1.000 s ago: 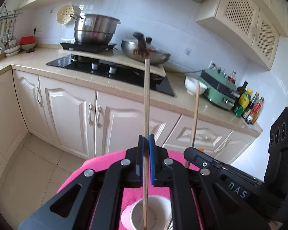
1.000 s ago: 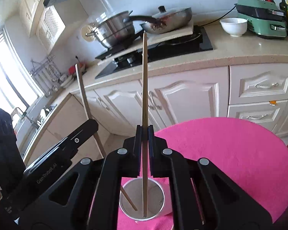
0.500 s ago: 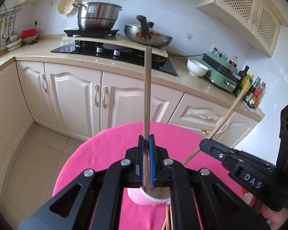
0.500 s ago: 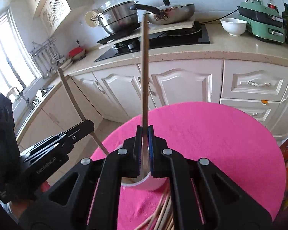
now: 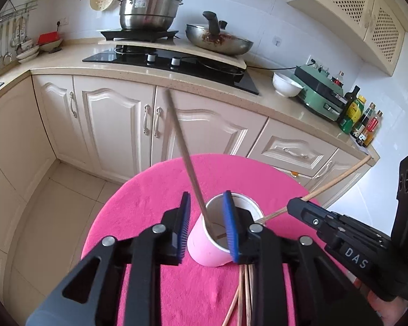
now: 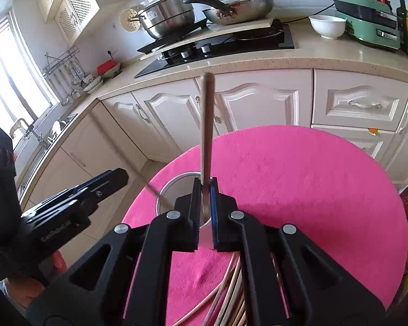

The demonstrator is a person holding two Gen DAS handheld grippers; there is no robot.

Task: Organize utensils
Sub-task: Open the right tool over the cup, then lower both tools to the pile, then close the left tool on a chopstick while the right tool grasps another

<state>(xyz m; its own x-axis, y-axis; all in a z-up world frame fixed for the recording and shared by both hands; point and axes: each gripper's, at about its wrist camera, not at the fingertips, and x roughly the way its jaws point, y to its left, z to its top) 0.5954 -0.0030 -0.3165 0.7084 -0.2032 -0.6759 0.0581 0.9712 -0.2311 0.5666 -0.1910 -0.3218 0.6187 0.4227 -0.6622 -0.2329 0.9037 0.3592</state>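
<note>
A pink cup (image 5: 201,247) stands on the round pink table (image 5: 155,190). My left gripper (image 5: 206,194) hangs just over its rim and its jaws are opening. A wooden chopstick (image 5: 185,157) stands loose between them, leaning left with its lower end inside the cup. My right gripper (image 6: 204,183) is shut on a second chopstick (image 6: 206,125), held upright above the cup's rim (image 6: 171,187). In the left wrist view that gripper (image 5: 296,206) comes in from the right, its chopstick (image 5: 337,179) slanting up to the right. Several loose chopsticks (image 6: 228,293) lie on the table under the grippers.
Behind the table runs a counter with cream cabinets (image 5: 117,125), a black hob (image 5: 176,62), a steel pot (image 5: 149,11) and a frying pan (image 5: 220,40). A white bowl (image 5: 285,84), a green appliance (image 5: 321,95) and bottles (image 5: 364,122) stand at the right. Tiled floor lies to the left.
The left jaws have parted and their chopstick has tipped left and slid down into the cup. Both grippers have come lower and closer to the cup; the right one still grips its chopstick.
</note>
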